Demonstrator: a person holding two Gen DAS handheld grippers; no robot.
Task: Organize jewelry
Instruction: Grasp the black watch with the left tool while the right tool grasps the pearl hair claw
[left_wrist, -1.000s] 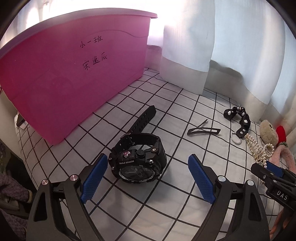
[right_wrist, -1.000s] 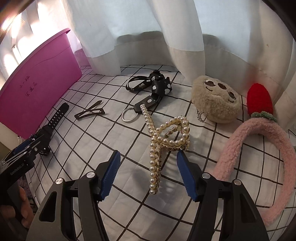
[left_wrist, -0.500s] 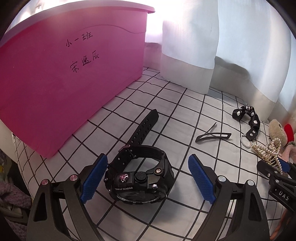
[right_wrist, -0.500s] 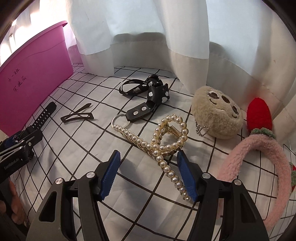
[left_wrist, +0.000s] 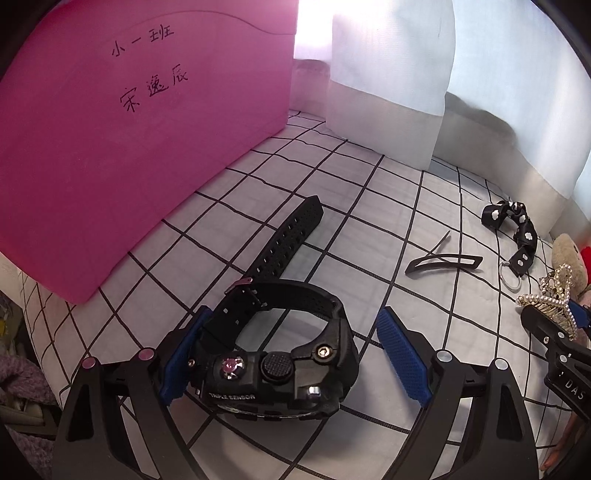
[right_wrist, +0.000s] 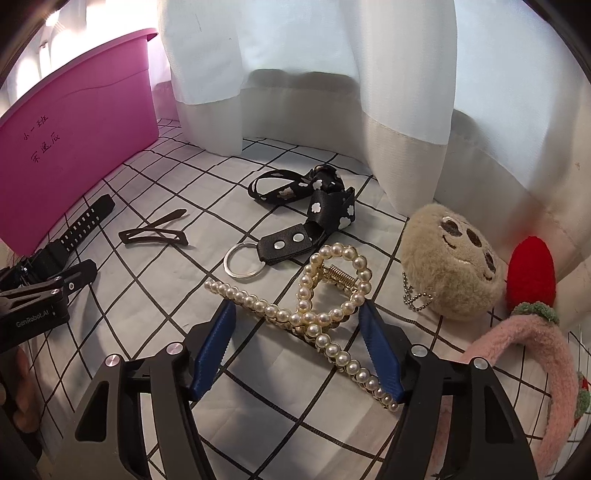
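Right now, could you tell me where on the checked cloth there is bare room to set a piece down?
The widest bare patch lies between the watch strap and the black hair clip, running back to the curtain. It is crowded on the right, where the flower-print key strap, pearl claw clip, plush face and pink headband cluster.

The watch (left_wrist: 280, 354) face is turned down against the checked cloth (left_wrist: 369, 206), unreadable. The pink headband (right_wrist: 532, 373) runs off the right edge, and the pink bin (left_wrist: 110, 129) hides its inside.
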